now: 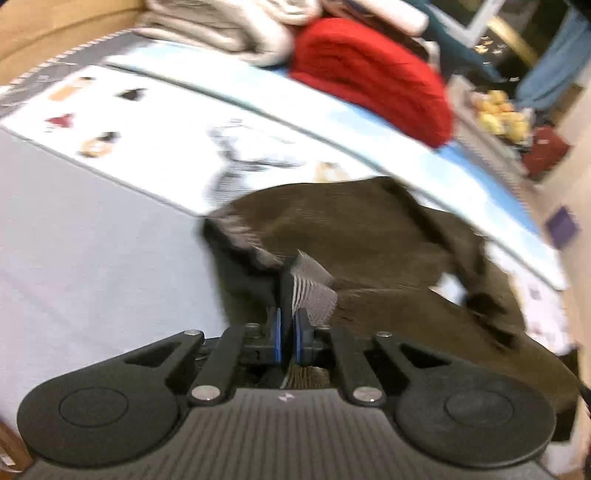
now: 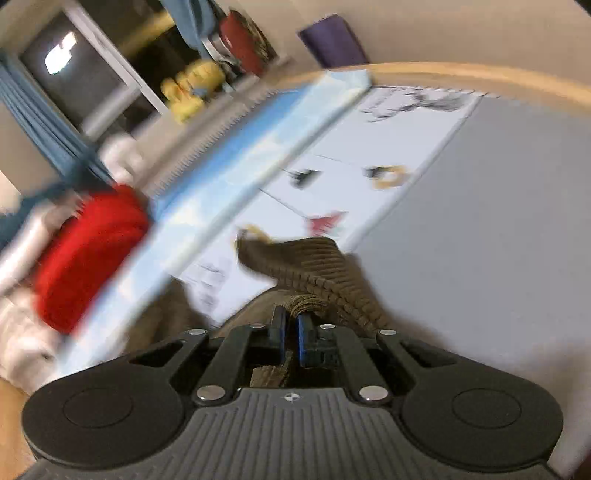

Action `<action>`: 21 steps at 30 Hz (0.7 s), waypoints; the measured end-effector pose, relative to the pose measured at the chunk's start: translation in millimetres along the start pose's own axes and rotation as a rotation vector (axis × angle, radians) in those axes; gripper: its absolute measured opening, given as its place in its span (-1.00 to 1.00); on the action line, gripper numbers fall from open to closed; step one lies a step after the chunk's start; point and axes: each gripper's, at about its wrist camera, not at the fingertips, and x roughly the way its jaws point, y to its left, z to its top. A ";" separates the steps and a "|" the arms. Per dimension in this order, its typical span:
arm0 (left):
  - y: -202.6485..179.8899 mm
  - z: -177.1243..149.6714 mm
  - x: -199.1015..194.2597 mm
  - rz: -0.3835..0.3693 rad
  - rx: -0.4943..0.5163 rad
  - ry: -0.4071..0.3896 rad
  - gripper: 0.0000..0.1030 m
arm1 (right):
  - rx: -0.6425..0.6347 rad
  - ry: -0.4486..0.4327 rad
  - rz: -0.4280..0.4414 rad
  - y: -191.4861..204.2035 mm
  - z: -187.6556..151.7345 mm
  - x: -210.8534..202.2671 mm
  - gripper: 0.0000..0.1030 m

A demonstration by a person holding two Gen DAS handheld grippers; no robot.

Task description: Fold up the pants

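The brown corduroy pants (image 1: 362, 243) lie bunched on the bed, spreading ahead and to the right in the left wrist view. My left gripper (image 1: 289, 325) is shut on a pants edge with a grey striped lining (image 1: 314, 284). In the right wrist view my right gripper (image 2: 291, 325) is shut on another ribbed brown edge of the pants (image 2: 314, 266), lifted above the bed. Both views are blurred by motion.
The bed has a pale grey sheet (image 1: 92, 240) and a white and blue printed cover (image 1: 166, 122). A red garment (image 1: 373, 74) and a pile of light towels (image 1: 229, 29) lie at the far side. A wooden bed frame (image 2: 480, 75) borders the mattress.
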 end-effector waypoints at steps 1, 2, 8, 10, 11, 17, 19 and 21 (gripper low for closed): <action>4.9 -0.6 2.3 0.033 0.007 0.020 -0.99 | -0.059 0.079 -0.056 -4.3 -3.5 4.4 -0.89; 8.7 -2.2 7.5 0.098 0.036 0.049 -1.00 | -0.118 0.203 -0.079 -9.1 -12.8 15.0 -0.88; 36.8 -3.4 22.1 0.202 -0.042 0.155 -0.92 | -0.291 0.496 -0.043 -27.2 -38.6 24.3 -0.76; 32.8 -3.7 23.9 0.122 -0.076 0.174 -0.52 | -0.255 0.396 0.014 -36.6 -18.1 7.7 -0.72; 28.6 -4.1 26.2 0.088 -0.076 0.189 -0.18 | -0.225 0.324 0.029 -45.1 -5.0 -3.6 -0.61; -5.7 -12.3 53.8 -0.024 0.036 0.295 0.52 | -0.085 0.151 -0.188 -103.2 25.0 -17.3 0.03; -12.5 -16.9 67.8 -0.009 0.078 0.308 0.52 | -0.048 0.194 -0.243 -117.9 19.5 -9.4 0.06; -15.9 -18.4 80.7 0.013 0.092 0.344 0.53 | -0.025 0.255 -0.247 -127.4 12.9 1.9 0.07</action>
